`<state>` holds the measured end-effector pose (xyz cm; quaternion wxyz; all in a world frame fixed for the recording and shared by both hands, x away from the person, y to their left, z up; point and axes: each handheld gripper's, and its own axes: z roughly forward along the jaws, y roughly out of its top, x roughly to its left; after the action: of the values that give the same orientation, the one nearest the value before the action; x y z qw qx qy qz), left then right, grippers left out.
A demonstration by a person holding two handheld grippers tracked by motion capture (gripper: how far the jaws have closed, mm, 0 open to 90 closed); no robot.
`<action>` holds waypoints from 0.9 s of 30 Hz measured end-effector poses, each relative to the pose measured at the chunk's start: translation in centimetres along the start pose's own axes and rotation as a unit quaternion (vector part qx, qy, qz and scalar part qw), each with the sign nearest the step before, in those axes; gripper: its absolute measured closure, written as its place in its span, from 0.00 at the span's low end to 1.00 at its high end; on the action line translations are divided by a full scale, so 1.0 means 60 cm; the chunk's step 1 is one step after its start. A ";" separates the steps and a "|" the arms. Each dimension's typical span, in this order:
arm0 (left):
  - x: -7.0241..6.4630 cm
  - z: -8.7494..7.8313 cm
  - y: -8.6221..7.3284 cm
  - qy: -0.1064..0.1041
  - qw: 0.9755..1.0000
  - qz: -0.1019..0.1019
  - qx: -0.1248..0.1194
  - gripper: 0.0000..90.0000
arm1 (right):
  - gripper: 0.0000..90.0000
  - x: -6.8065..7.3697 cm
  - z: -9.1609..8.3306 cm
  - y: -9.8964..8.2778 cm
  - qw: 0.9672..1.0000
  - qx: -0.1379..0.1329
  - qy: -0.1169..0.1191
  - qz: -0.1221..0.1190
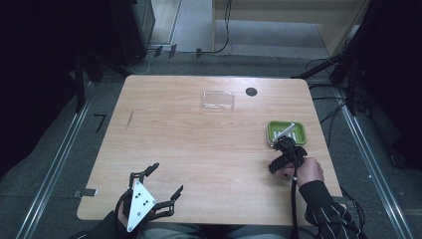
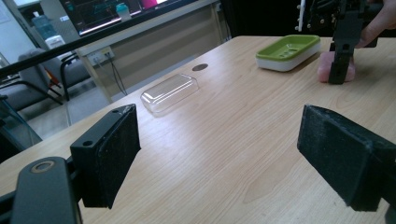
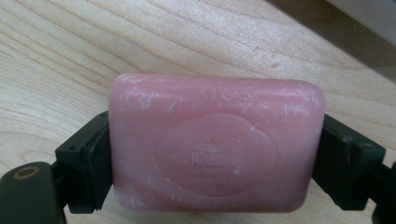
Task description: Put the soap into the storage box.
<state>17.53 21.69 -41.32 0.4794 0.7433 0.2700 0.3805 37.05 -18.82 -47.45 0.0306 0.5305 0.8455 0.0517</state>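
Observation:
A pink bar of soap (image 3: 217,144) lies on the wooden table (image 1: 199,144), and my right gripper (image 3: 217,163) is shut on it, one black pad (image 3: 93,156) pressed against each short end. In the high view the right gripper (image 1: 284,149) points down just in front of a green soap dish (image 1: 271,132), its body covering the soap. The left gripper view shows the soap (image 2: 324,70) under that gripper (image 2: 340,70), beside the dish (image 2: 268,55). My left gripper (image 1: 164,181) rests open near the front left edge, its pads (image 2: 112,154) wide apart with nothing between them.
A clear plastic lid (image 1: 218,99) lies at the back middle of the table, also visible in the left gripper view (image 2: 169,92). A small black round hole (image 1: 251,91) sits just right of it. Cables and dark stands surround the table on the floor.

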 end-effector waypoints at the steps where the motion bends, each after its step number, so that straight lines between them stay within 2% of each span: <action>1: 0.000 0.000 0.000 0.000 1.000 0.001 0.000 0.15 | 0.15 0.000 0.000 0.000 1.000 0.001 0.001 -0.001; 15: 0.000 0.000 0.000 0.000 1.000 0.001 0.000 0.15 | 0.15 -0.003 -0.010 0.000 1.000 0.003 -0.008 -0.014; 27: 0.000 0.000 0.000 0.000 1.000 0.001 0.000 0.15 | 0.15 -0.010 -0.022 0.000 1.000 0.000 -0.015 -0.016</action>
<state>17.52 21.71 -41.31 0.4793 0.7435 0.2688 0.3810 37.16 -19.47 -46.12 0.0437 0.5178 0.8533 0.0429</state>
